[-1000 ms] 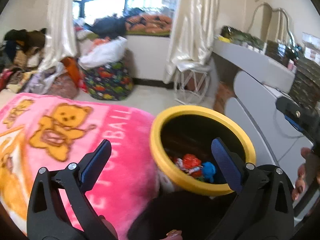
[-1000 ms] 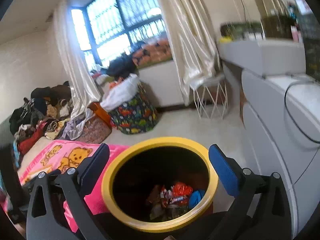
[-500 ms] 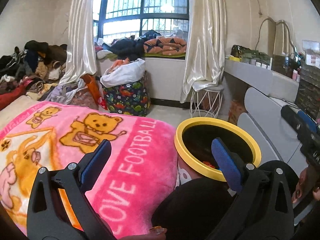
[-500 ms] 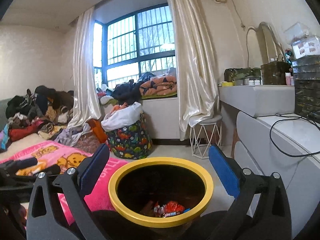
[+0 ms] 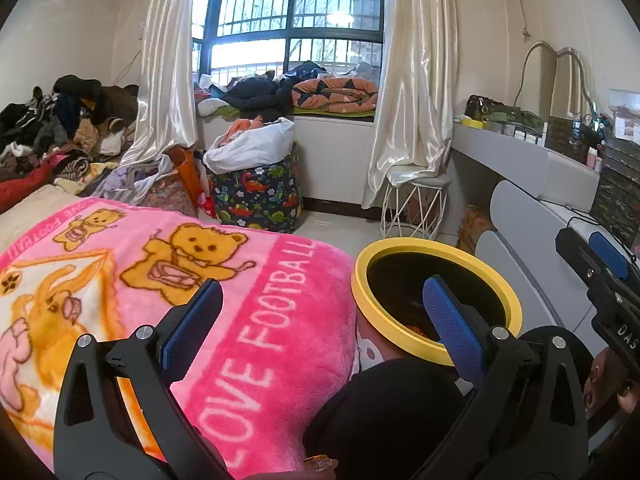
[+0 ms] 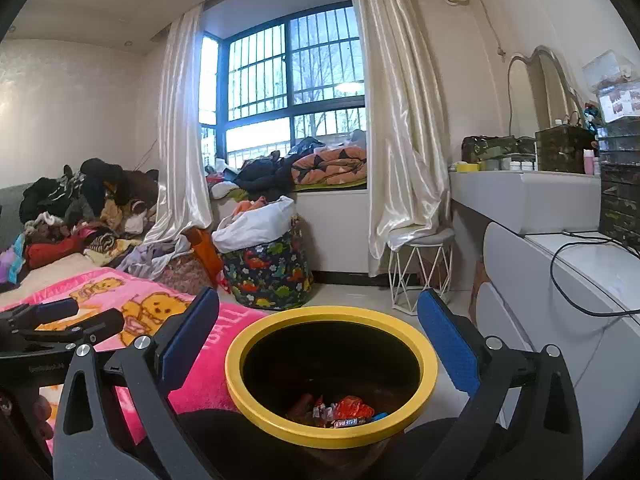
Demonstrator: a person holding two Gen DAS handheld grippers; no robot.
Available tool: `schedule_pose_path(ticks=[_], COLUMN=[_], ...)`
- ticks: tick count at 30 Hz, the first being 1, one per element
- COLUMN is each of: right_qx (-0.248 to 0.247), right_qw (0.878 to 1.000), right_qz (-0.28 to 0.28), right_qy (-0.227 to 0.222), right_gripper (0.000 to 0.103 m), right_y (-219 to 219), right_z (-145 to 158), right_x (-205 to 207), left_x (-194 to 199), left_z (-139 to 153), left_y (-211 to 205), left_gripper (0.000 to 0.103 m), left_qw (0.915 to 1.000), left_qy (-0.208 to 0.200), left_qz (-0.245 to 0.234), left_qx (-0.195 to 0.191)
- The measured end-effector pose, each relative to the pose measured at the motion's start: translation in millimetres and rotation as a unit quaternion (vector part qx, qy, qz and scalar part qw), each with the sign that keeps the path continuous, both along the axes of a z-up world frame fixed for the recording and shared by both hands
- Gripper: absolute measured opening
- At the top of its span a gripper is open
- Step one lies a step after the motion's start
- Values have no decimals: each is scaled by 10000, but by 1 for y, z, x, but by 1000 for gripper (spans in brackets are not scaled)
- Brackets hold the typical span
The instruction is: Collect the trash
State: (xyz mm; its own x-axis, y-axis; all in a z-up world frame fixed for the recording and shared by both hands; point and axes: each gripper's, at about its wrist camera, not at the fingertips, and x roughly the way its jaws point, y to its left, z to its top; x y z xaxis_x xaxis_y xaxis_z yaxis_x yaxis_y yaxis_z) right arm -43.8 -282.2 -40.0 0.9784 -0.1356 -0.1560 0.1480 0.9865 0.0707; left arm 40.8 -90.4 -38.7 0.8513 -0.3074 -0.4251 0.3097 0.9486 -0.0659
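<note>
1. Sitting at the bottom of the yellow-rimmed bin (image 6: 331, 372), the trash (image 6: 344, 416) is a small heap of crumpled wrappers — red, silver and a bit of blue — lying toward the 6 o'clock side of the bin's dark inside in the right wrist view. No single long axis shows; it is a loose clump.

2. From the right claw (image 6: 318, 340), the bin's mouth lies straight ahead at 12 o'clock and below, centred between the two blue pads. Both jaws stand wide apart with nothing between them.

3. From the left claw (image 5: 324, 320), the same bin (image 5: 436, 300) lies off at about 2 o'clock; its right pad overlaps the bin's opening in the picture, while its left pad sits over the pink blanket (image 5: 160, 280) on the bed. This claw too is spread wide and carries nothing. Only a sliver of orange shows inside the bin from here.

4. Judging by this, the right claw is the nearer and better lined up with the bin — the left one would have to swing toward 2 o'clock to reach it.

5. No loose trash shows on the blanket or on the floor (image 5: 340, 224) near the bin, so I judge that the next piece would have to be looked for elsewhere in the room.

6. At 11 o'clock, well apart from the bin, stands a dinosaur-print bag (image 6: 268, 276) under the window.
</note>
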Motion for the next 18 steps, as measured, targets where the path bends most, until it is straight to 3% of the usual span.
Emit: schedule_pose_path(ticks=[18], right_qx=[-11], right_qw=[10000], right_qz=[5], right_qy=[-3], right_gripper=[97], right_y=[1], right_z=[-1], right_x=[3], left_x=[-5], left_z=[2], left_y=[-6], left_gripper=[92], left_qw=[9999], left_qy=[-48], left_qz=[-96], left_qx=[26])
